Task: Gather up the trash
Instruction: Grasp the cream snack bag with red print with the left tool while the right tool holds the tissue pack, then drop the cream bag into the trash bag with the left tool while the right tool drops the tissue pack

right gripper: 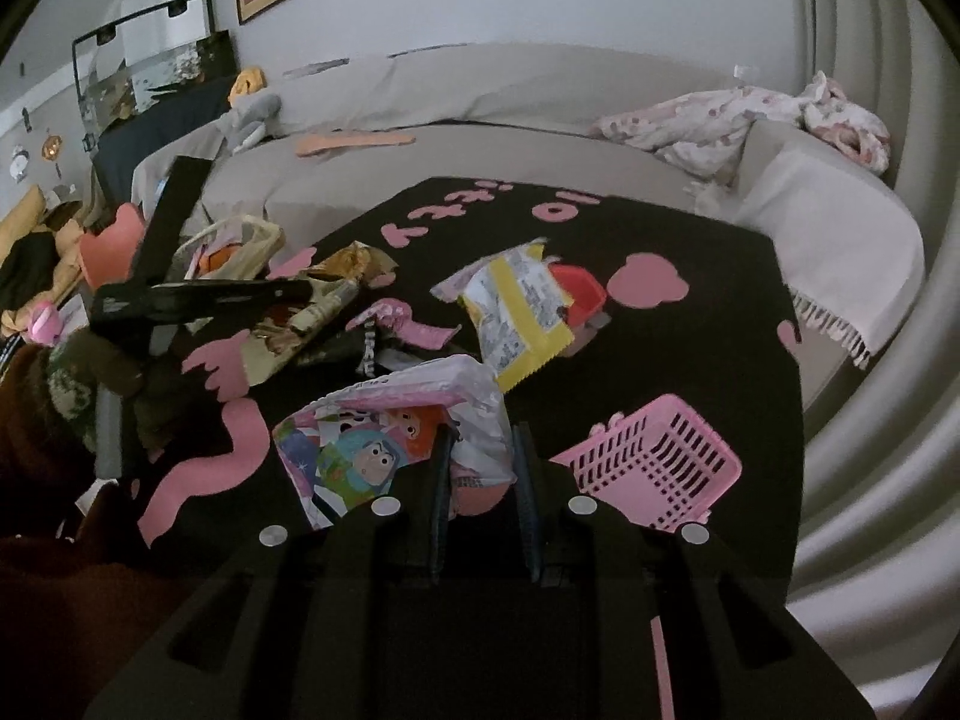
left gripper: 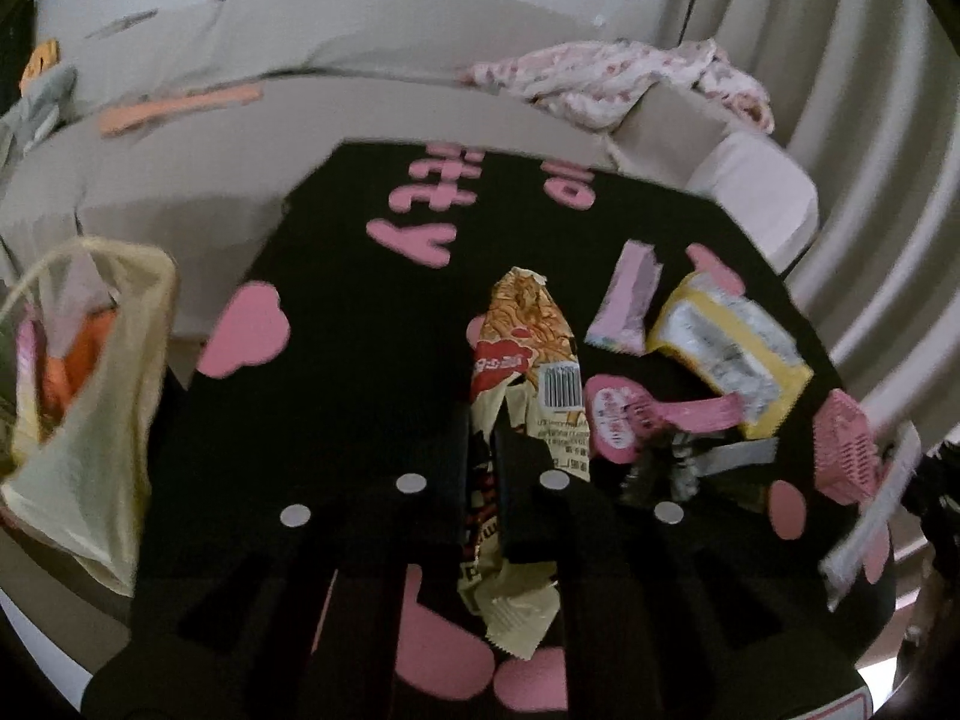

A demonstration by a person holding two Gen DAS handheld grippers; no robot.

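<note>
Far left of the left gripper [left gripper: 480, 480], off the table edge: a pale plastic bag [left gripper: 90, 396], mouth open, something orange and pink inside. Left gripper's jaws nearly closed, pinching a red-and-cream snack wrapper [left gripper: 528, 372] lying on the black table [left gripper: 360, 330]. Just right of it: pink wrapper [left gripper: 618, 420], yellow-edged packet [left gripper: 726, 348], then pink basket [left gripper: 846, 450] on its side.

Right gripper [right gripper: 480, 468] has its jaws narrowed onto a cartoon-print wrapper [right gripper: 372, 444]. To its right, pink basket [right gripper: 654, 468] tipped over; contents cannot be told. Ahead, yellow-edged packet [right gripper: 516, 312].
</note>
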